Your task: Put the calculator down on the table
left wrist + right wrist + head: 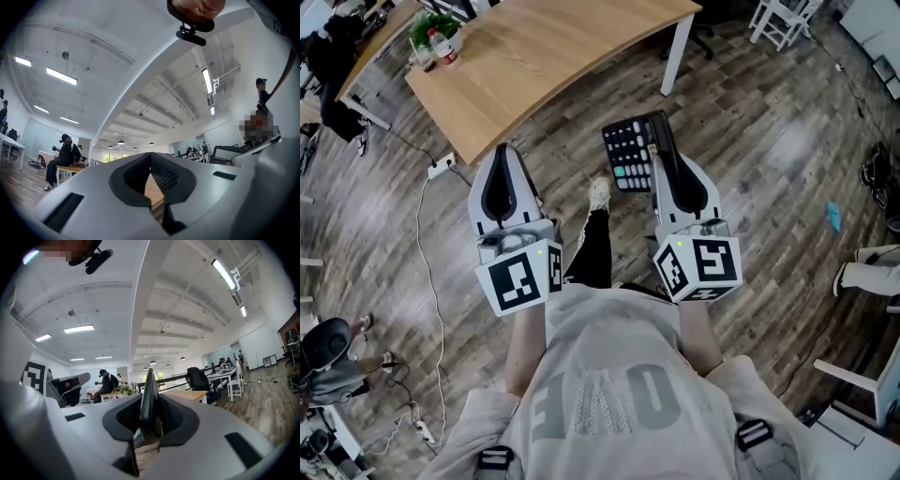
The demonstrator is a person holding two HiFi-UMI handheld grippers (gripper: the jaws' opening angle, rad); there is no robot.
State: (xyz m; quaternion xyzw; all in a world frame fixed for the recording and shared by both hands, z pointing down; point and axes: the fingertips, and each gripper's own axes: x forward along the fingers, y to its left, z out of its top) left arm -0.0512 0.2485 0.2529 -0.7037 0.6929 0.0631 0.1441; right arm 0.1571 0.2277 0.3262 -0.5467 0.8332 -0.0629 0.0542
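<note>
Calculator [628, 155]: black, pale and green keys showing in head view. Clamped by right edge between jaws of my right gripper [661, 131]; seen edge-on in right gripper view. Held in air over wood-plank floor [750, 169], near corner of wooden worktop [544, 56], not on it. My left gripper [502, 159]: jaws together, tips meeting, nothing between. Bottle [442, 47] on worktop's far left end.

A light wooden table [562, 56] with a curved edge and white metal legs stands on a grey-brown plank floor [769, 159]. At the table's far left corner sit a green leafy plant [427, 28] and a small red-labelled bottle [445, 49]. Just beside its near left corner, a white power strip [441, 167] lies on the floor, its white cable [427, 281] trailing away from the table.
</note>
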